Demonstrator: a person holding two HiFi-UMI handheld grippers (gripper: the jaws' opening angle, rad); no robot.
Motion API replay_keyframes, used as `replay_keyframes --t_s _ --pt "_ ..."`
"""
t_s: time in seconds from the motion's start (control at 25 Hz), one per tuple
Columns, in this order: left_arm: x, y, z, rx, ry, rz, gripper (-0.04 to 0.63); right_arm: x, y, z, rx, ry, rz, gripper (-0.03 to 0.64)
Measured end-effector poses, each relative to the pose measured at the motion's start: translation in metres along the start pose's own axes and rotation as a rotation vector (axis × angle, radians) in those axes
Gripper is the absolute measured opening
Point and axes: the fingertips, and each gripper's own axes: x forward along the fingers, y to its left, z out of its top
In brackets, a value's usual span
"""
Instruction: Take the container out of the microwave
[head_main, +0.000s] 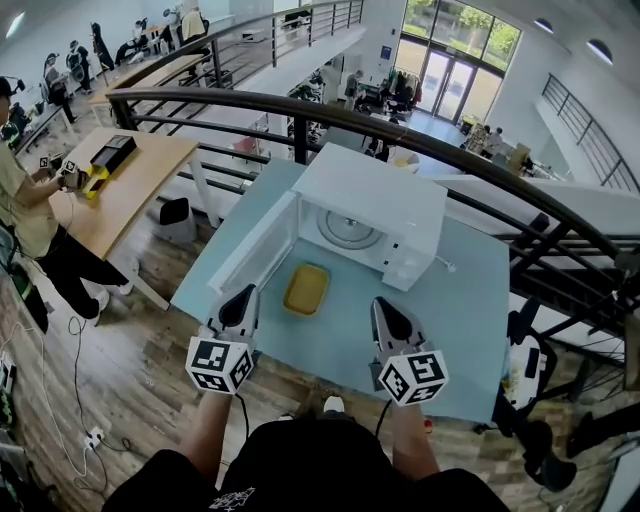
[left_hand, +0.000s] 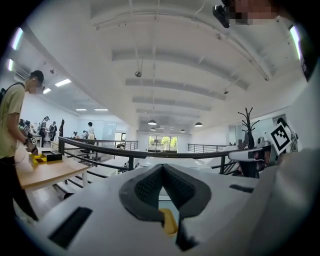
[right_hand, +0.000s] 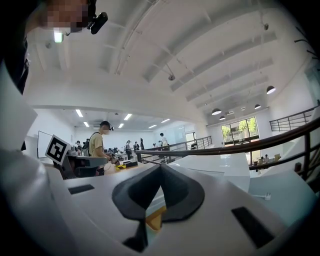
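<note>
**Q:** State of the grippers?

**A:** My left gripper (head_main: 245, 297) and my right gripper (head_main: 384, 312) hang over the near edge of the table (head_main: 470, 330). Both have their jaws pressed together on nothing.

**Q:** The container?

**A:** The yellow container (head_main: 306, 288) stands on the table. It is just beyond my jaw tips, between them and touching neither.

**Q:** Beyond it?

**A:** The white microwave (head_main: 385, 195) is at the far edge. Its door (head_main: 255, 255) is swung open to my left, and the turntable (head_main: 349, 229) shows inside.
</note>
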Motion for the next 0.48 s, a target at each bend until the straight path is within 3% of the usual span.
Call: replay_keyframes --t_s 0.48 --pt "0.0048 -0.0036 -0.0101 -0.008 0.028 -0.017 0.008 0.0002 -0.001 -0.0036 -0.004 0.015 -0.003 0.006"
